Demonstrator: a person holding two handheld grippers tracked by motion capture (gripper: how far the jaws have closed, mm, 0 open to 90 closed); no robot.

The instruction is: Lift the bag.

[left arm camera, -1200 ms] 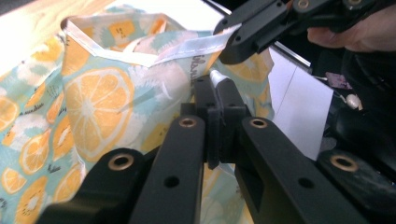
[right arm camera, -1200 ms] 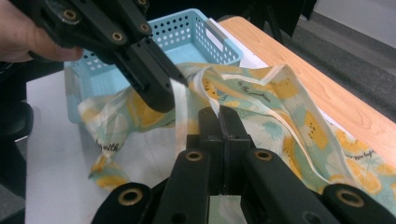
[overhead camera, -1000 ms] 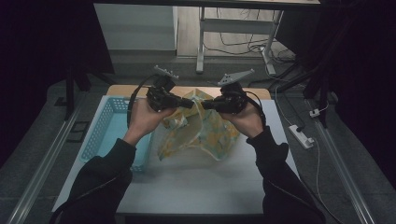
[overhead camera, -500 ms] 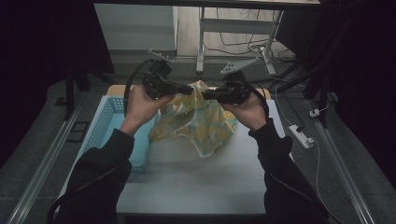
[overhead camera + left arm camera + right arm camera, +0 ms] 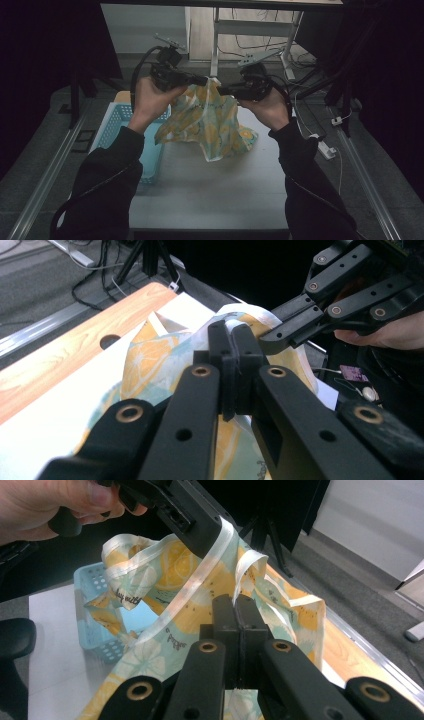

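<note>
Your left tool [image 5: 204, 80] is clamped on the top edge of the lemon-print cloth [image 5: 207, 125], its two black jaws pressed flat together with the white hem caught between them, as the left tool's own view shows [image 5: 231, 347]. To its left on the worktop [image 5: 210, 185] sits the blue basket [image 5: 120, 127], partly behind your forearm. The cloth hangs between your two hands, raised off the worktop at the top, while its lower folds sag towards the surface; whether the lowest corner touches it you cannot tell from above. Your right tool [image 5: 223, 91] grips the same upper edge just beside the left one, jaws closed tight on a fold of the hem [image 5: 235, 611]. The step in hand looks like lifting the cloth by its edge to open it out. The next move likely calls for drawing your hands apart along that hem so the fabric spreads flat, keeping both grips firm so the thin edge does not slip
</note>
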